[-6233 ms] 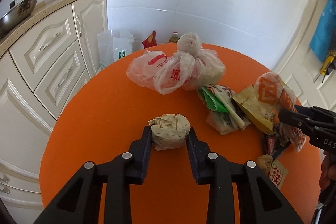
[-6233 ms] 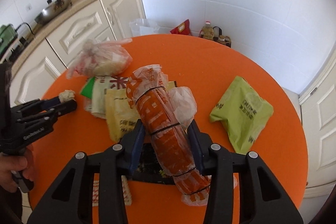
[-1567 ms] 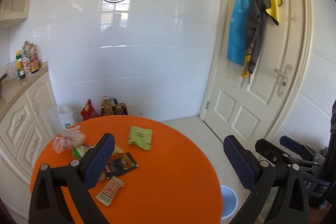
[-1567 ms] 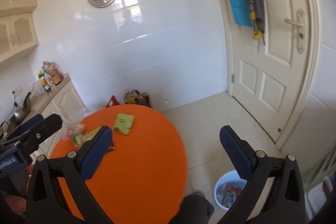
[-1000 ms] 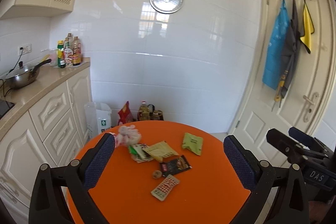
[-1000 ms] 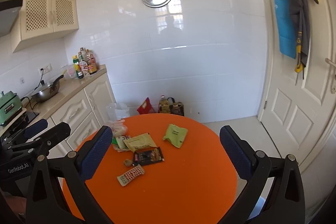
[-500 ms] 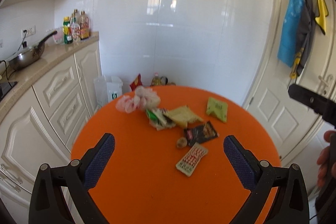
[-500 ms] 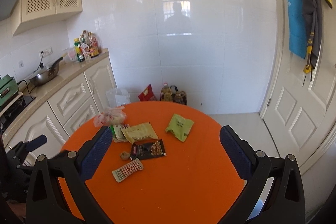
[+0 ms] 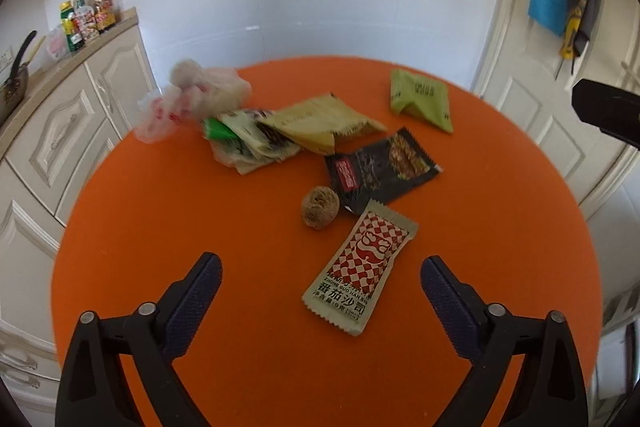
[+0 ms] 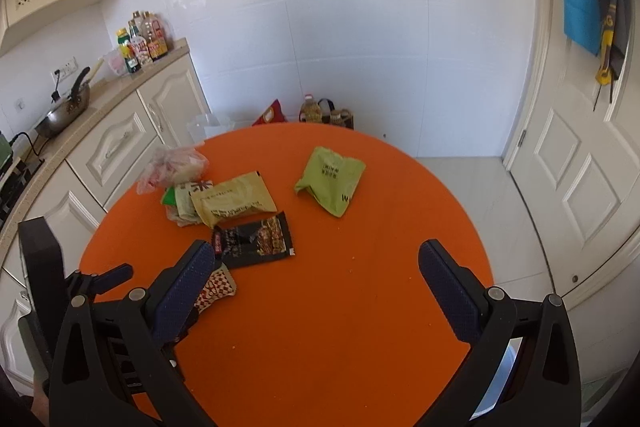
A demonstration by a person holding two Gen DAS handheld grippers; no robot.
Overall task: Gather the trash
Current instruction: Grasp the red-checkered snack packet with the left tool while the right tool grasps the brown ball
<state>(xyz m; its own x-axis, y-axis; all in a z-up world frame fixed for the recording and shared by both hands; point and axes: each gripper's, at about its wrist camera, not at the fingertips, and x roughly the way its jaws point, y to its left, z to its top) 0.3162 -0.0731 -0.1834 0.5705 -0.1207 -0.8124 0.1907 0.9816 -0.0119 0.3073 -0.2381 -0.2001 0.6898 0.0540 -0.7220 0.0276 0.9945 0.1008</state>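
Through my left wrist camera, my left gripper (image 9: pixel 320 291) hangs wide over the round orange table (image 9: pixel 160 211), jaws closing on nothing yet; the red-checked beige sauce sachet (image 9: pixel 362 265) lies flat between them, so I'd pinch it by one edge.

Through my right wrist camera, my right gripper (image 10: pixel 316 287) gapes empty; the knotted translucent plastic bag (image 10: pixel 172 165) holds something pale, unidentifiable.
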